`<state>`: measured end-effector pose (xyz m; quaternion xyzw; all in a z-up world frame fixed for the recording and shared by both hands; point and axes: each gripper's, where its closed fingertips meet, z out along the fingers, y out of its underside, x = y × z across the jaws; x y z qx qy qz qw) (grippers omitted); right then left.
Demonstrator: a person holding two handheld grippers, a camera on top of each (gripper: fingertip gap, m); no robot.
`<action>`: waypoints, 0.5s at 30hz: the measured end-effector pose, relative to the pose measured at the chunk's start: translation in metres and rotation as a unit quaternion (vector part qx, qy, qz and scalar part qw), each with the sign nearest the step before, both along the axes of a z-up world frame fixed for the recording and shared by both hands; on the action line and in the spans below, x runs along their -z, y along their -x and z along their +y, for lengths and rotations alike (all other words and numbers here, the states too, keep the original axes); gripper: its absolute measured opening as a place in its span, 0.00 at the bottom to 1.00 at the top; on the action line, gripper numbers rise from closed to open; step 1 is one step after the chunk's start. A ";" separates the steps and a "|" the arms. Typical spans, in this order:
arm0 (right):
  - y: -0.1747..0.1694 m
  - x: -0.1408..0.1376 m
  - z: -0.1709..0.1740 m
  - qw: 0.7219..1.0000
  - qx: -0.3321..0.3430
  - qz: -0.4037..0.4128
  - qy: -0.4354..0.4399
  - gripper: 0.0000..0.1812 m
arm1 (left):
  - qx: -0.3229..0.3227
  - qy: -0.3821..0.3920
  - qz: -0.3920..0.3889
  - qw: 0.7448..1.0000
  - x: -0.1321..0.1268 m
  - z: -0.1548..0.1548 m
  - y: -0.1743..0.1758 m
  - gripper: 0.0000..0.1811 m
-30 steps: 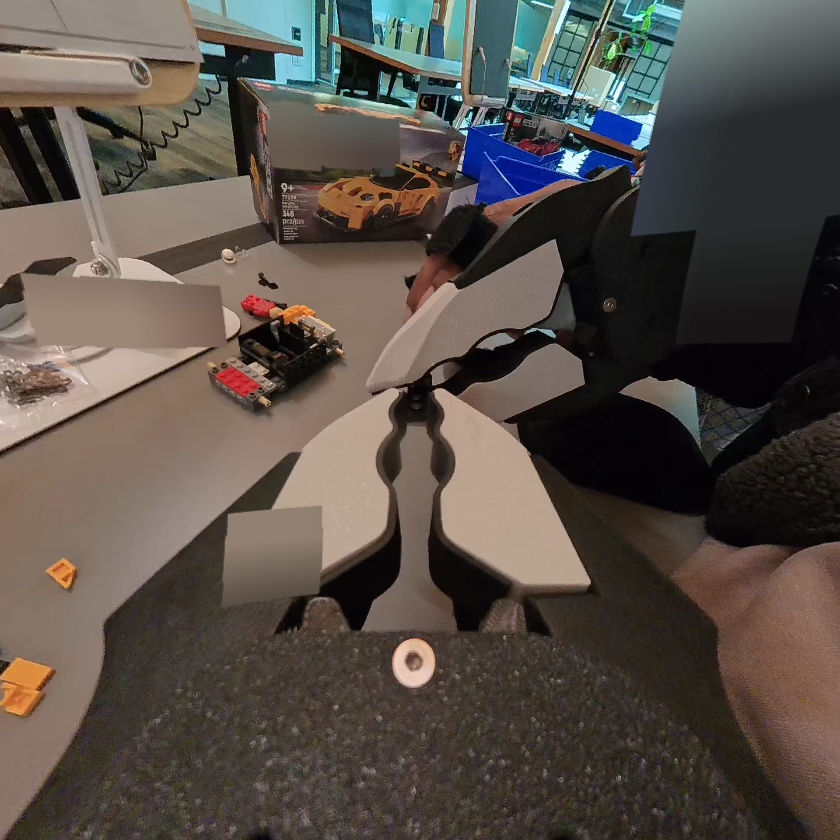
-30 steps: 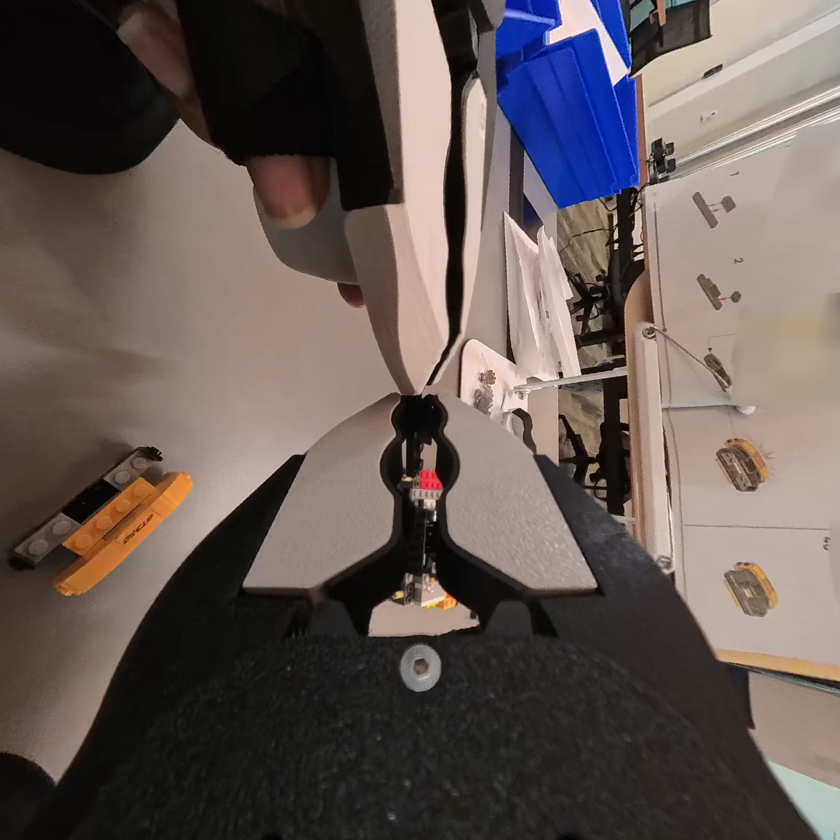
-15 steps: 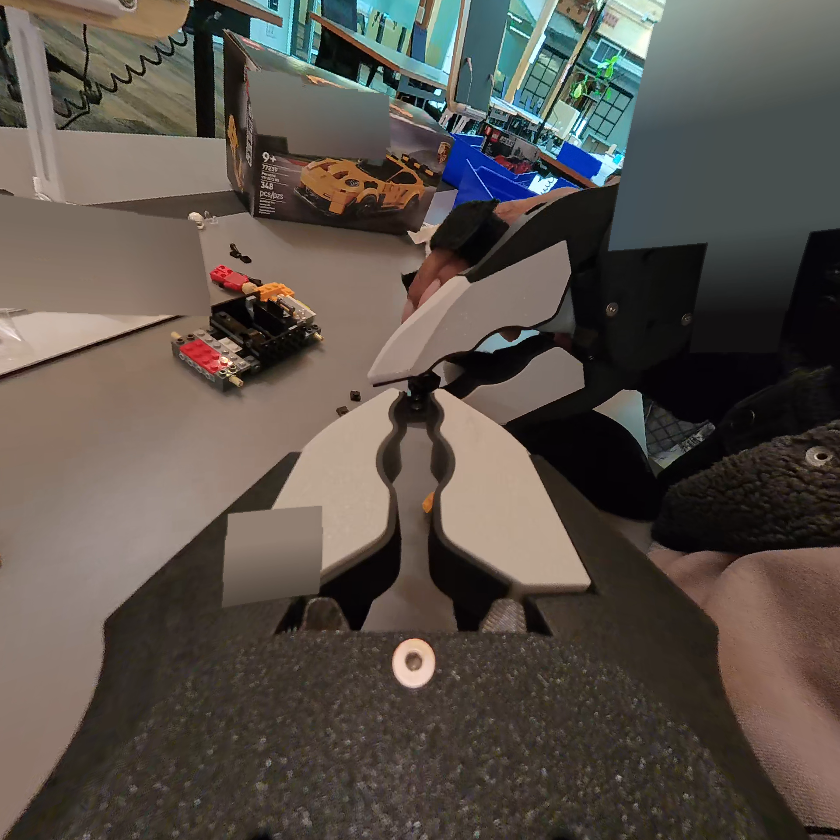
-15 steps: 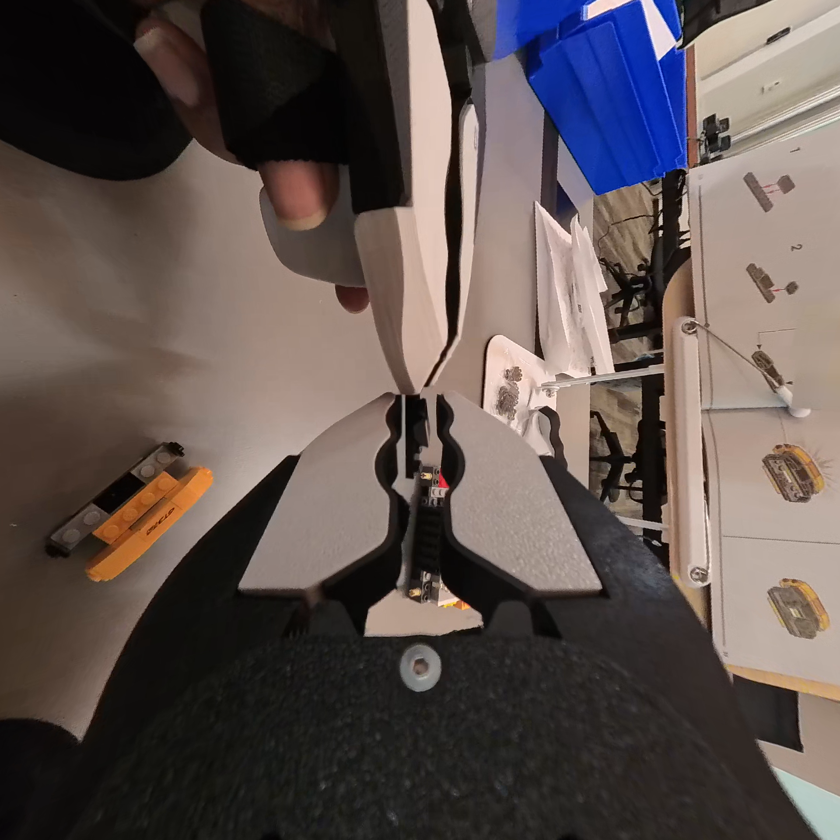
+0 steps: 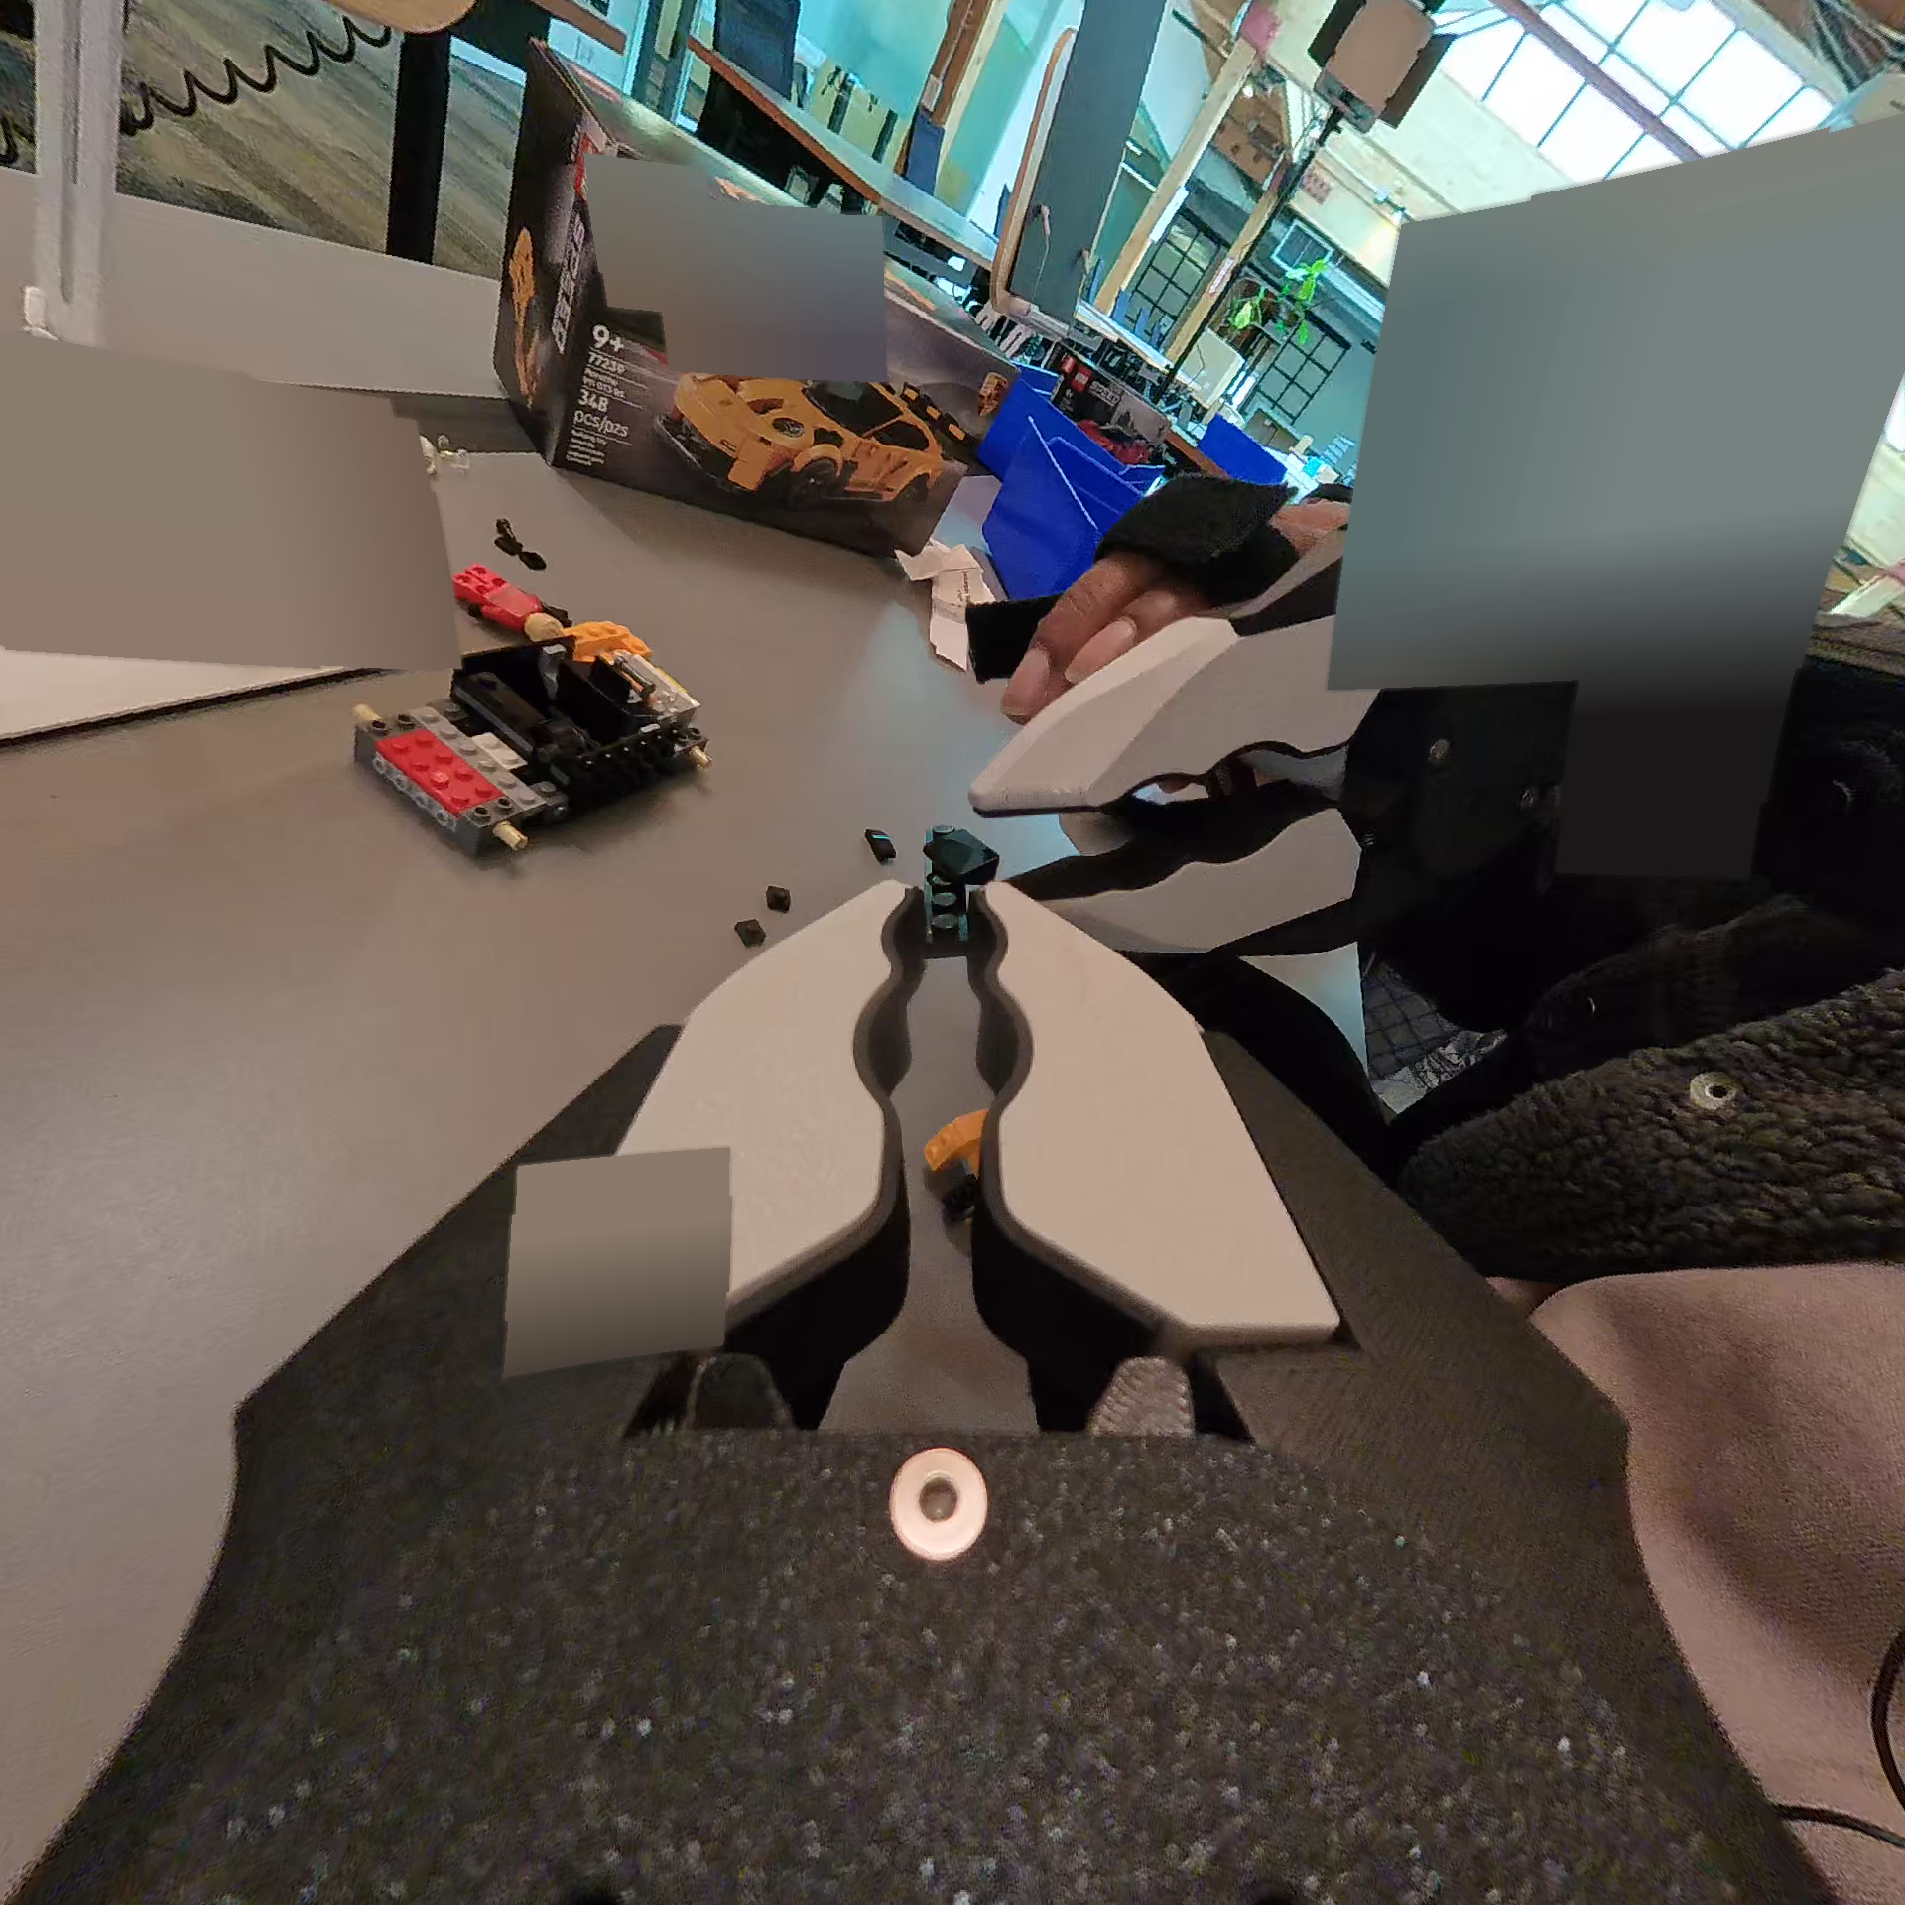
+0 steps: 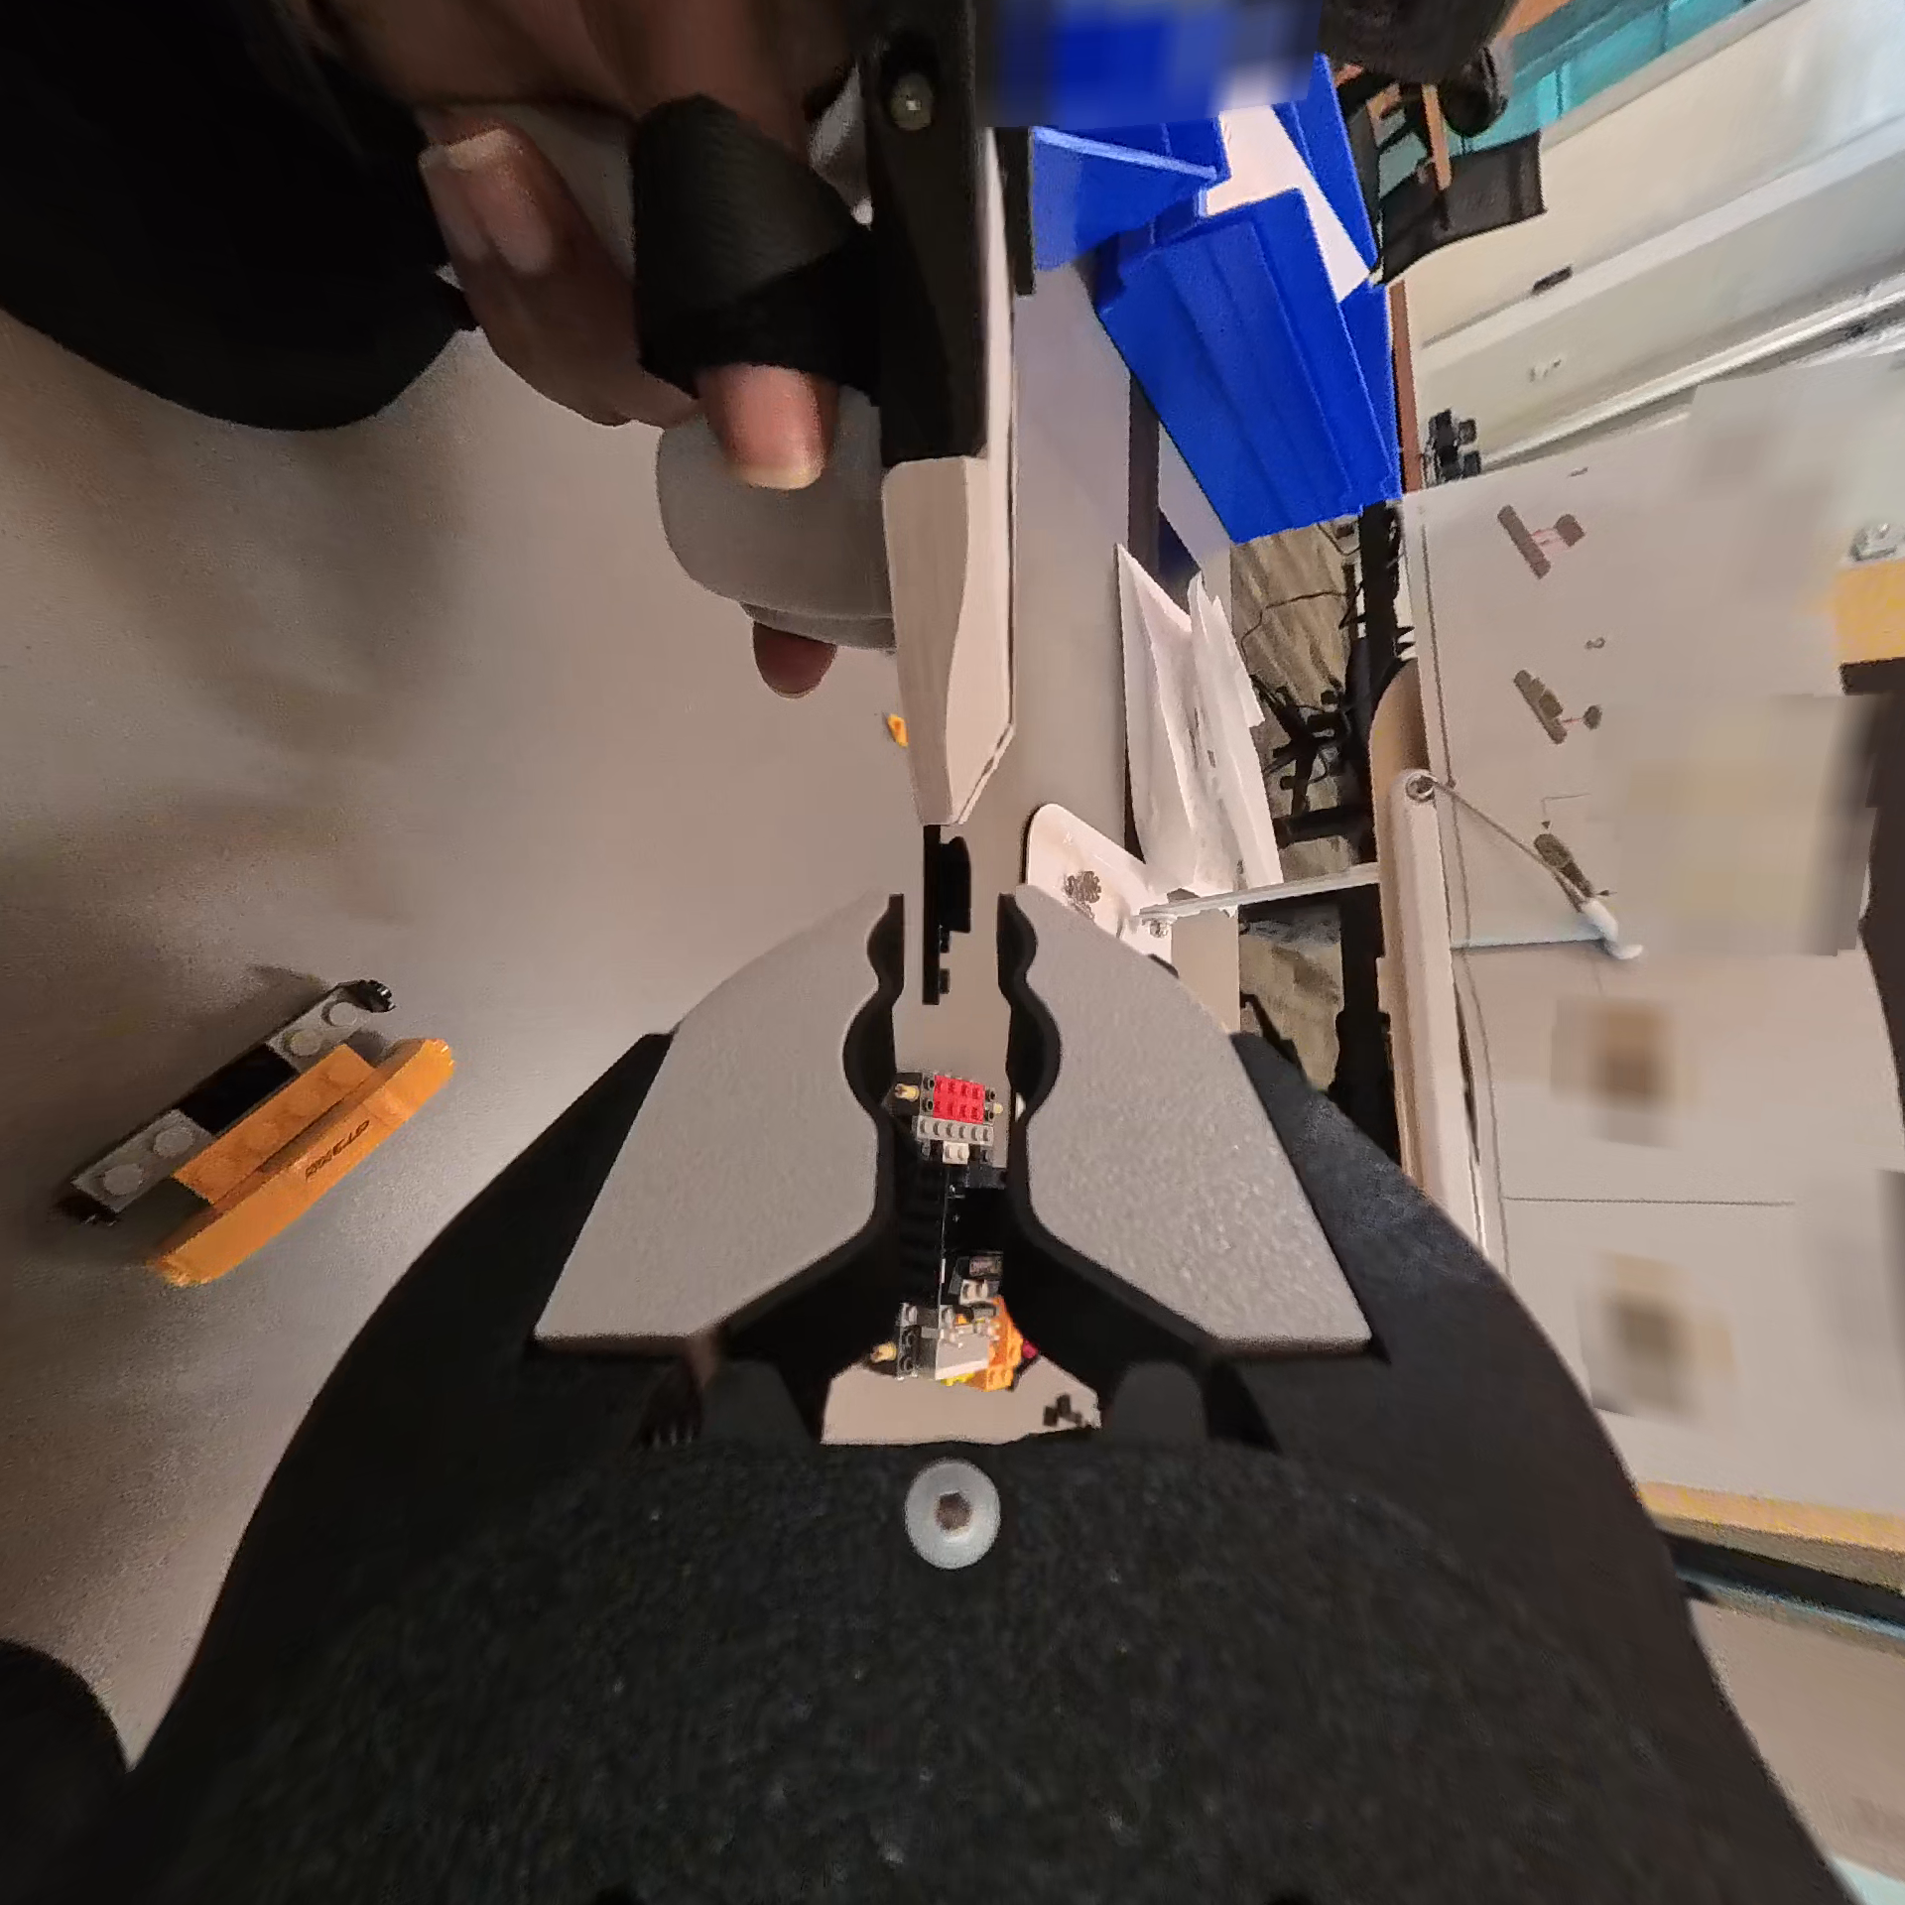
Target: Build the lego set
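Left wrist view first: the left gripper [image 5: 946,912] holds its fingers [image 5: 794,1072] nearly closed, pinching a small black Lego sub-assembly [image 5: 954,876] at the very tips, so that the piece stands clear above the grey tabletop [image 5: 258,1031] and is offered toward the other tool. Opposite it, the right gripper [image 5: 990,825] lies on its side (one finger above the other), its fingers parted by a narrow gap just beside the held piece and, as far as can be seen, not touching it. A hand [image 5: 1124,608] with a black strap over its fingers works that tool. Farther off on the tabletop rest the part-built black chassis with red plates [image 5: 536,742], three loose black bits [image 5: 773,897] near the fingertips, an orange piece [image 5: 954,1139] seen under the left fingers, and the set box with a yellow car [image 5: 711,402].

Right wrist view next: the right gripper [image 6: 948,907] has its fingers [image 6: 1144,1124] narrowly open and empty; the black sub-assembly [image 6: 943,907] hangs between their tips without evident contact, held from above by the left gripper's closed tips [image 6: 954,783]. Through the gap the chassis [image 6: 954,1144] appears behind. An orange-and-grey built strip [image 6: 258,1134] lies well apart at the left. Blue bins [image 6: 1237,309] and an instruction sheet on a stand [image 6: 1649,825] fill the background. Judged from this, a handover or regrasp is in hand.
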<state>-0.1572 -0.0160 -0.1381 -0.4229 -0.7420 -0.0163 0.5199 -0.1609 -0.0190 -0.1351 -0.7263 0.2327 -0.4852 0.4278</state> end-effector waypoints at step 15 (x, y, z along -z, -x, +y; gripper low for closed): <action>0.007 0.002 -0.003 0.999 -0.018 -0.013 -0.024 0.04 | -0.003 -0.027 0.026 0.999 0.000 -0.002 -0.003 0.04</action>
